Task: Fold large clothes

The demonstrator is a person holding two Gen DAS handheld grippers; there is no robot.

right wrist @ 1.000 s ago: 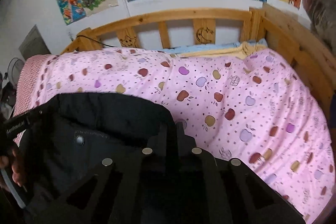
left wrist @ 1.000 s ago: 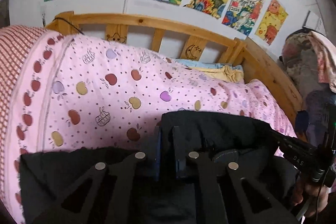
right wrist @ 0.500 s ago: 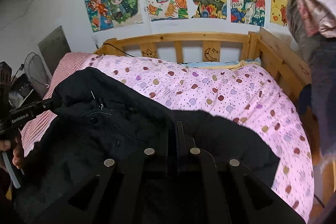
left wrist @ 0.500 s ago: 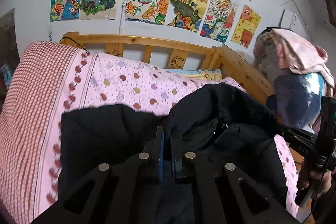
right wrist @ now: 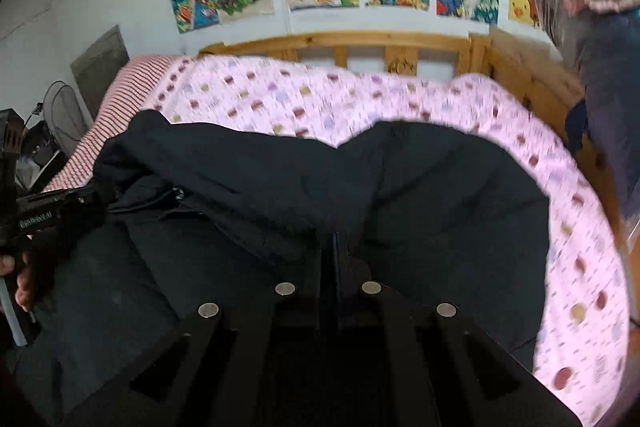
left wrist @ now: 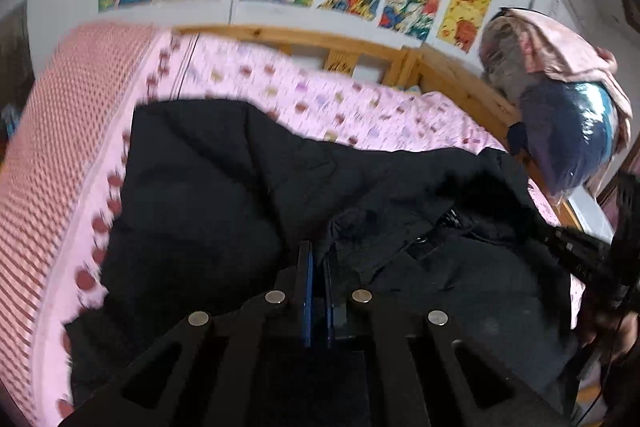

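My left gripper [left wrist: 317, 263] and right gripper [right wrist: 334, 251], both pinched shut on a black jacket [left wrist: 224, 195], hold it spread ahead over the pink apple-print quilt [right wrist: 400, 99]; it lies rumpled, collar bunched, no clean fold yet visible.

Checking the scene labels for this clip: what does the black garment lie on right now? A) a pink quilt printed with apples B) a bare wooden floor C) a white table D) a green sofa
A: the black garment is spread over the pink quilt, whose apple print shows all around it, in front of the wooden bed rail.
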